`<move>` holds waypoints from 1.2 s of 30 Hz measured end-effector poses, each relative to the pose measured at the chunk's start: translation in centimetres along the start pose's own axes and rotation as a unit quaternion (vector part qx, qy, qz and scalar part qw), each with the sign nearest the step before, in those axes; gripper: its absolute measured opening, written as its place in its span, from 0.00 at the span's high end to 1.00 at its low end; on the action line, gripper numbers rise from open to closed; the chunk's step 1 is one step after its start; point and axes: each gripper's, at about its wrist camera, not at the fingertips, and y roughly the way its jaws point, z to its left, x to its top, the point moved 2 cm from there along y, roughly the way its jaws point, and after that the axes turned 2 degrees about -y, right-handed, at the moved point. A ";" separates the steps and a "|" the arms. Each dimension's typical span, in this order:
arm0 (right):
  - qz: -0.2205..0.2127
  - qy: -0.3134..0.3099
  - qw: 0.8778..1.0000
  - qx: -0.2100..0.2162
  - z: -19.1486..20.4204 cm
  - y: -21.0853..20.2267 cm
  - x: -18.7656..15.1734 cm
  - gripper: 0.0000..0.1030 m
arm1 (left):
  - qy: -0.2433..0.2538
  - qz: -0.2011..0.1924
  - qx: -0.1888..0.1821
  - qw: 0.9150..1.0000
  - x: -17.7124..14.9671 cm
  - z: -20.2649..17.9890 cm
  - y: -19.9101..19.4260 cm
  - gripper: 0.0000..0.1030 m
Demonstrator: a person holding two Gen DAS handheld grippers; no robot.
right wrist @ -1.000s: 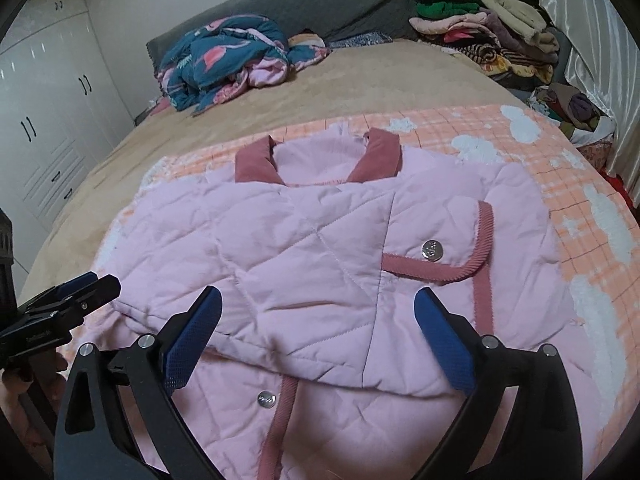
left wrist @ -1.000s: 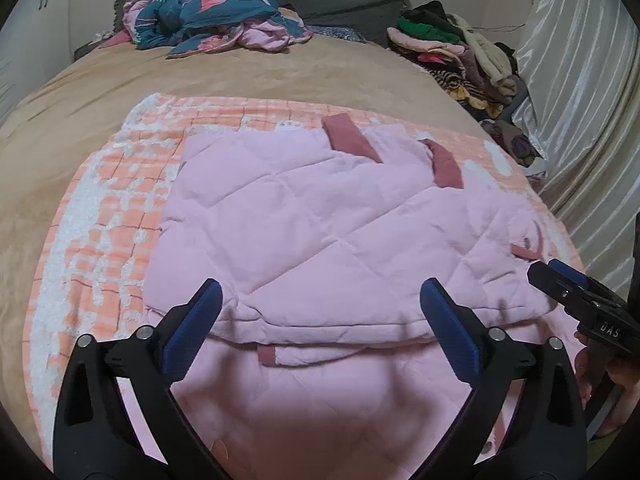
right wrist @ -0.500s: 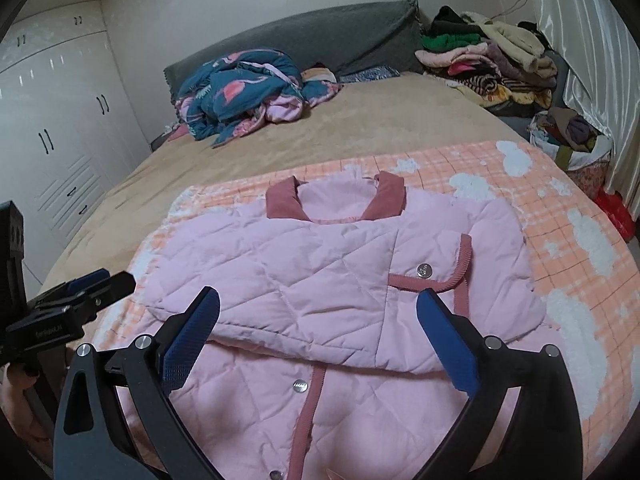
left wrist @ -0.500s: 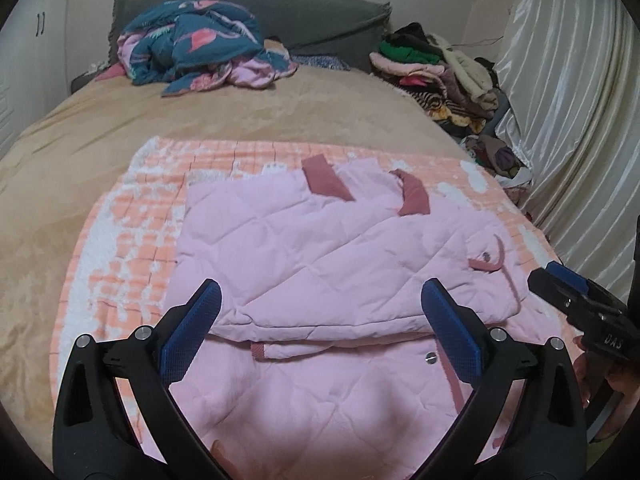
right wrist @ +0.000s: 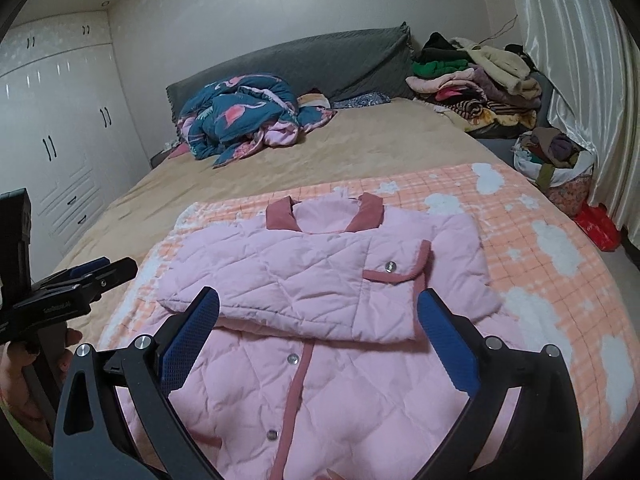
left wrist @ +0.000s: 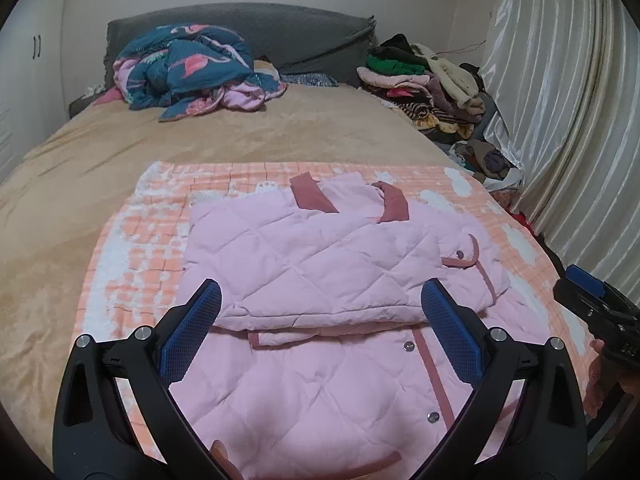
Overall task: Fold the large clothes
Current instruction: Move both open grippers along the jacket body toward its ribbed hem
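The pink quilted jacket [right wrist: 320, 300] is laid flat on the peach checked blanket [right wrist: 560, 264], sleeves folded across the chest, with a teal flamingo duvet [right wrist: 244, 116] bunched well behind it and a clothes pile [right wrist: 476, 84] stacked behind it, off to the right. Both the left gripper [left wrist: 320, 332] and right gripper [right wrist: 318, 336] are held wide apart just above the hem, nothing clamped, nothing blocking. Lettering is seen on the left gripper's side but can't be read.

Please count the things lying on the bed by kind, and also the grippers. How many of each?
Pink quilted jacket: 1
Orange checked blanket: 1
Teal flamingo quilt: 1
Grippers, left and right: 2
Total: 5
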 end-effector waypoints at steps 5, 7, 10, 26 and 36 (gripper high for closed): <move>0.000 0.008 1.000 -0.007 -0.8 -2.3 -1.4 0.04 | -0.001 -0.024 -0.004 1.000 -0.7 -0.5 -2.9 0.09; 0.001 0.008 1.000 -0.009 -0.9 -3.1 -1.8 0.04 | -0.003 -0.035 -0.006 0.999 -1.3 -0.6 -4.3 0.09; 0.000 0.007 1.000 -0.010 -1.1 -4.3 -2.5 0.04 | -0.004 -0.039 -0.003 0.999 -1.9 -0.9 -5.4 0.09; -0.008 -0.008 1.000 -0.009 -1.3 -9.8 -5.4 0.04 | -0.009 -0.012 -0.009 1.000 -8.3 -2.3 -8.2 0.09; 0.003 -0.004 1.000 -0.017 -2.4 -11.7 -7.7 0.04 | 0.004 -0.001 0.008 1.000 -10.7 -2.6 -9.4 0.09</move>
